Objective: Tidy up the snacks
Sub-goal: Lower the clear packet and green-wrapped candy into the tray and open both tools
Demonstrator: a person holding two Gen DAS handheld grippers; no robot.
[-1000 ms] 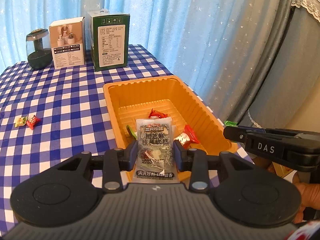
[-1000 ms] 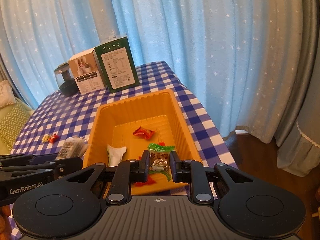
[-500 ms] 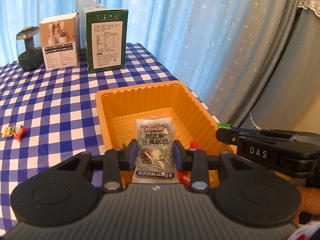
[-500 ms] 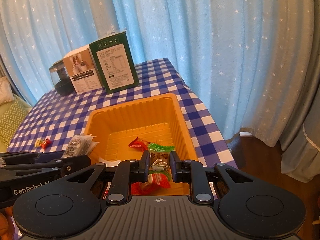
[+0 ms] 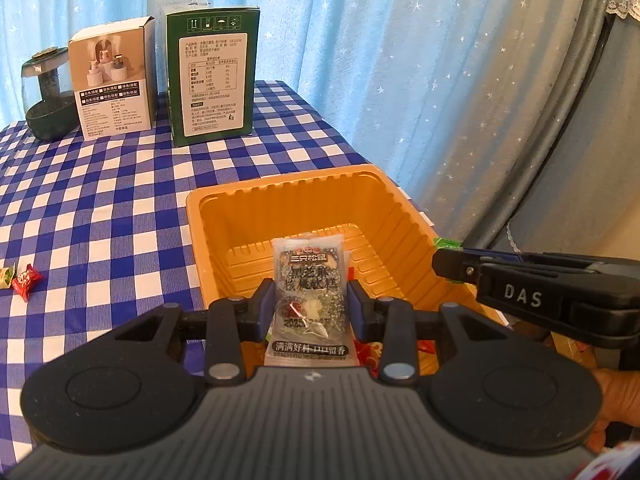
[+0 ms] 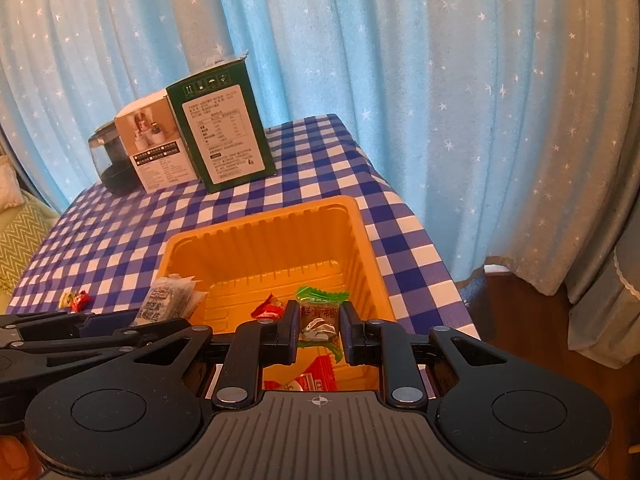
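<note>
Orange plastic tray (image 5: 248, 216), ribbed walls, on blue/white check tablecloth (image 5: 100, 200), near cloth's right edge.

Left gripper (image 5: 310, 304): clamped on grey sachet (image 5: 310, 280), black print, held upright betw. both pads, over tray's near-left part. Same sachet seen from right cam (image 6: 164, 300), above tray's left rim.

Right gripper (image 6: 319, 326): closed on green-wrapped candy (image 6: 320, 312), wrapper ends sticking out above and below the pads, over tray's near end. From left cam, right gripper (image 5: 440, 262) reaches in from the right, over tray's right rim, green wrapper tip showing at its nose.

Tray contents: red-wrapped candy (image 6: 267, 307) on floor, mid-left; red packet (image 6: 310, 376) at near end, partly hidden by gripper body.

Loose on cloth, left of tray, well apart from it: red candy (image 5: 25, 280) touching or just beside green candy (image 5: 5, 277); cannot tell which.

Far edge of cloth, in a row: dark green box (image 5: 212, 72), upright, label facing cam; white box (image 5: 112, 80) just beside it on left; dark glass jar (image 5: 46, 96) leftmost.

Backdrop: blue star-print curtain (image 5: 360, 40).
</note>
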